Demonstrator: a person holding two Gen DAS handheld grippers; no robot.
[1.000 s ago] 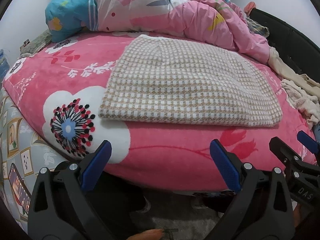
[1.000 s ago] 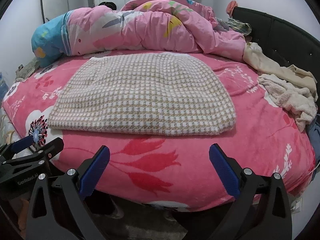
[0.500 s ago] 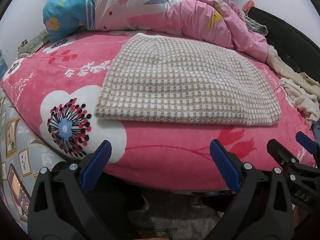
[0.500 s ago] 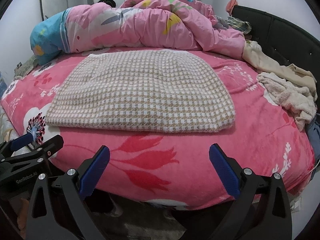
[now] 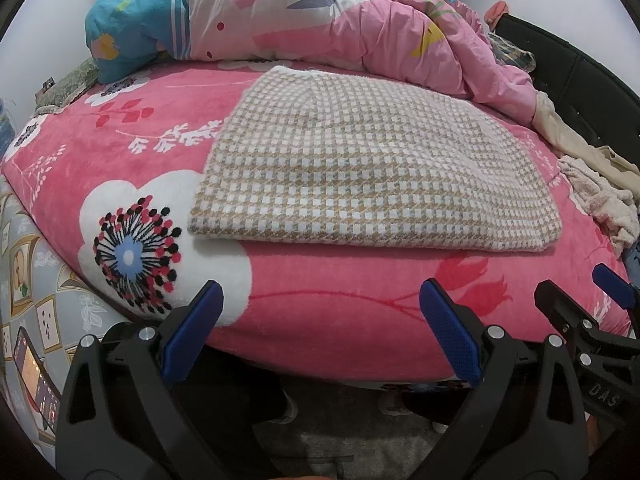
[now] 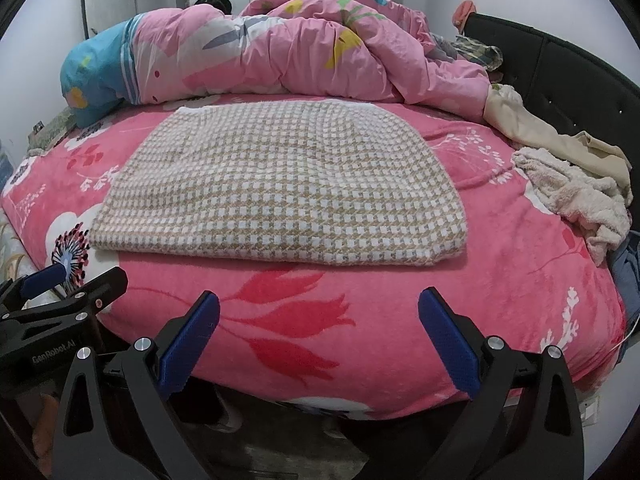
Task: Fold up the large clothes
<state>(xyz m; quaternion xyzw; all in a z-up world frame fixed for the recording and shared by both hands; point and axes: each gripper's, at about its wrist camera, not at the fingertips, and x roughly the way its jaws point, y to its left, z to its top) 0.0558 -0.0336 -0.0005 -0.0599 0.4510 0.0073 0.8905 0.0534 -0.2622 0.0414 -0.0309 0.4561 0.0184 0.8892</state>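
A folded beige-and-white checked garment [image 5: 372, 168] lies flat on the pink flowered bedspread [image 5: 344, 308]; it also shows in the right wrist view [image 6: 280, 184]. My left gripper [image 5: 320, 300] is open and empty, held at the bed's near edge in front of the garment's front fold. My right gripper [image 6: 318, 312] is open and empty, beside it to the right, also short of the garment. Each gripper shows in the other's view: the right one [image 5: 580, 304] and the left one [image 6: 72, 288].
A bunched pink and blue duvet [image 6: 260, 56] lies at the back of the bed. Cream and beige clothes [image 6: 576, 188] are piled at the right by the black headboard [image 6: 560, 80]. A lit phone [image 5: 32, 376] lies at the lower left. Grey floor is below.
Both grippers have risen and moved slightly nearer to the bed; the garment sits lower and larger in view. Both stay open and empty.
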